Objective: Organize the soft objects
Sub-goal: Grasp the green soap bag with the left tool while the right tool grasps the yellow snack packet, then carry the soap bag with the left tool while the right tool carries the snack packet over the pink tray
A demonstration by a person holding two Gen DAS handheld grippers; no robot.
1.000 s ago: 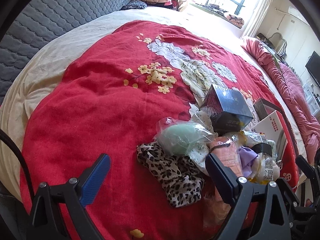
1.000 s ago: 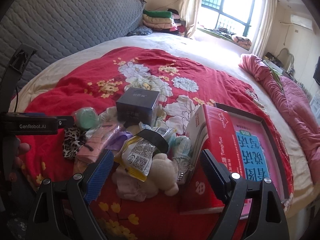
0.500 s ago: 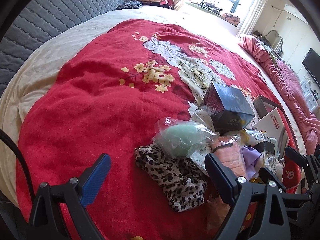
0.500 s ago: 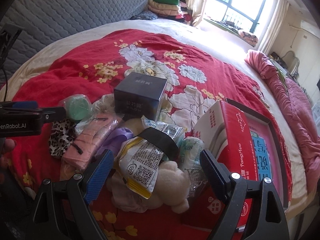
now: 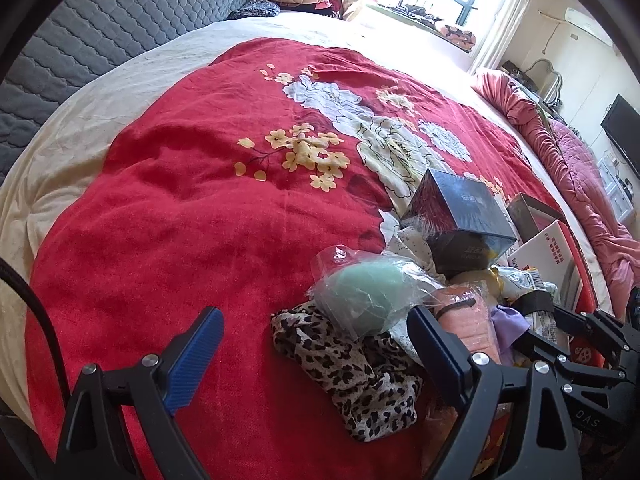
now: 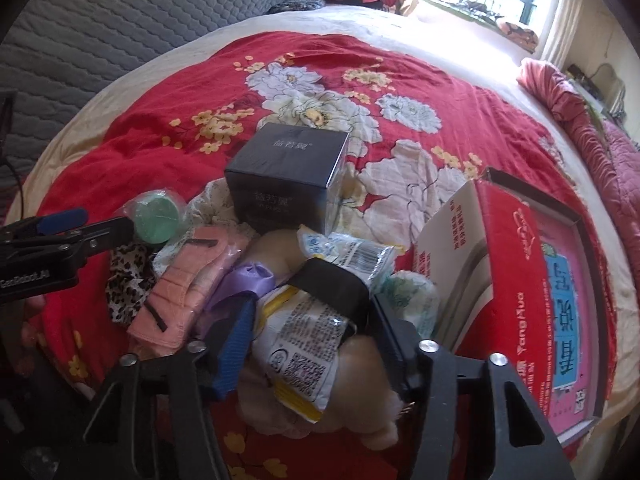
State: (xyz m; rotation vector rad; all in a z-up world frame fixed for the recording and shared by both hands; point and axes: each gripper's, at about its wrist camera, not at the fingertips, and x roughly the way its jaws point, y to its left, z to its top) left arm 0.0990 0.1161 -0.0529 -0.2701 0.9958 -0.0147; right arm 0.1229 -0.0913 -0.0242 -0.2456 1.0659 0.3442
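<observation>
Left gripper [image 5: 316, 336] is held spread wide above the leopard-print cloth [image 5: 352, 376]. Right gripper [image 6: 312, 328] is seen closing around a printed snack packet [image 6: 304, 344] lying on a cream plush toy [image 6: 360, 404]; contact cannot be told. All is heaped on a red floral quilt [image 6: 200, 128]. Behind the packet, a dark box [image 6: 288, 176] is set; right of it, a red carton [image 6: 516, 264].

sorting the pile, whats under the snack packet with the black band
A cream plush toy lies under the snack packet, with a purple cloth at its left edge. The rest of the toy is covered.
</observation>
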